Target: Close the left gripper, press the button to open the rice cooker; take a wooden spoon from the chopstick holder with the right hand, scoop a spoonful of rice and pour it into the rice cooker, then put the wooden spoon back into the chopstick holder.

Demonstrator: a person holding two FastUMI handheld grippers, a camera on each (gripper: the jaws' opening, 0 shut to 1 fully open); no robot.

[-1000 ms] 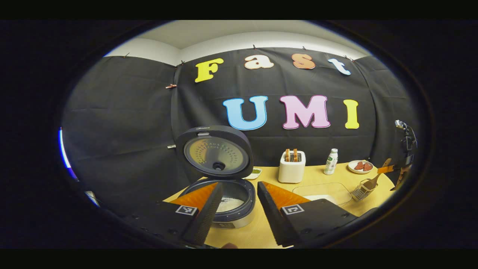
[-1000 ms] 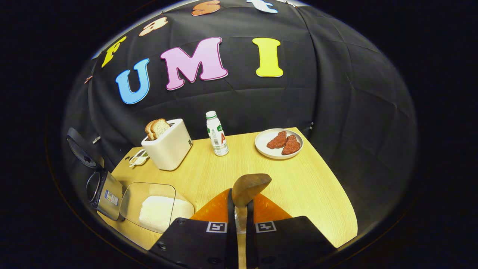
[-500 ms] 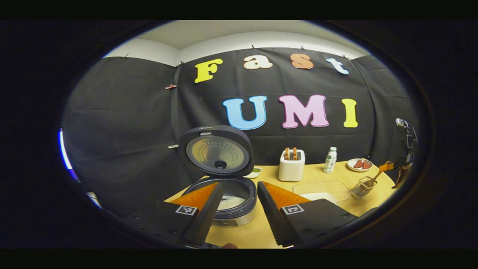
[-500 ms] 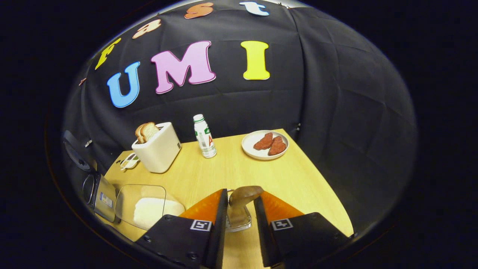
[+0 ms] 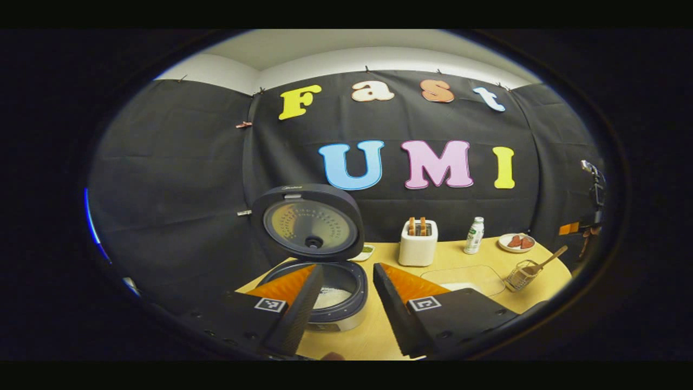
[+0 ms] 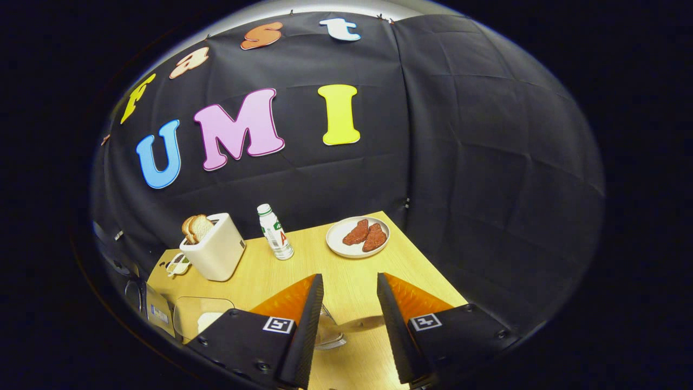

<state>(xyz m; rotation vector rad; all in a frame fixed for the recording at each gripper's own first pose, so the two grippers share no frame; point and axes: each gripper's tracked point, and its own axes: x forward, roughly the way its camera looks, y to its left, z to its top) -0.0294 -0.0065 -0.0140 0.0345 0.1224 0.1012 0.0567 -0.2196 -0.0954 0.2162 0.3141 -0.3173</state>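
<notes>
The right gripper (image 6: 346,319) has let go of the wooden spoon (image 5: 546,261): a second ago its fingers were clamped on the handle, half a second ago they had parted with the spoon standing between them, and now they are spread wide with nothing between them, raised above the table (image 6: 303,268). In the left gripper view the spoon rests in the chopstick holder (image 5: 518,277), a wire basket near the table's right end, its handle leaning up and to the right. In the right gripper view only a sliver of the holder's wire rim (image 6: 327,336) peeks out between the fingers (the spoon there is a blurred shape at best).

The left gripper (image 5: 341,303) hangs open in front of the rice cooker (image 5: 325,303), much as in the earlier frames; the cooker's lid (image 5: 308,222) stands upright and white rice (image 5: 331,297) lies in the pot. The clear rice container (image 5: 463,276) sits between the cooker and the holder.

Farther back stand a white toaster (image 6: 214,253) with bread slices, a small white bottle (image 6: 275,233) and a plate (image 6: 357,238) with two reddish pieces of meat; they sit smaller in the right gripper view than before, since that camera has drawn back and up.
</notes>
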